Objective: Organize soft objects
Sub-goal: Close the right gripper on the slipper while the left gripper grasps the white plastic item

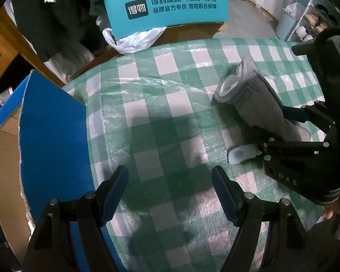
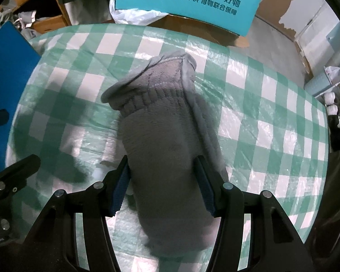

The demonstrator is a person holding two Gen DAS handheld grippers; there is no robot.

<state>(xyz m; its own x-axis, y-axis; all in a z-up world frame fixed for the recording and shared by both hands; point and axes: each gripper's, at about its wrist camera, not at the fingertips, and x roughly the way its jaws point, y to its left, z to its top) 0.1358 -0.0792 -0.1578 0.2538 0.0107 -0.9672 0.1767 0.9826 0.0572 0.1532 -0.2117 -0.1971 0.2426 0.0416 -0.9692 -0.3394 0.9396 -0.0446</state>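
A fluffy grey sock (image 2: 161, 122) stretches across the green-and-white checked tablecloth (image 2: 260, 104), its ribbed cuff (image 2: 145, 97) pointing away from me. My right gripper (image 2: 163, 181) is shut on the sock's lower part, with both blue pads against its sides. In the left wrist view the same sock (image 1: 256, 95) slants from the cloth up into the right gripper (image 1: 278, 124). A small white piece (image 1: 240, 154) lies on the cloth beside it. My left gripper (image 1: 170, 181) hangs open above bare cloth, to the left of the sock, with nothing between its fingers.
A cardboard box with a blue flap (image 1: 52, 124) stands at the table's left edge. Behind the table are a teal box with printed text (image 1: 167, 6), a white plastic bag (image 1: 133, 40) and a dark jacket (image 1: 52, 18). Shelves (image 1: 310, 22) are at the far right.
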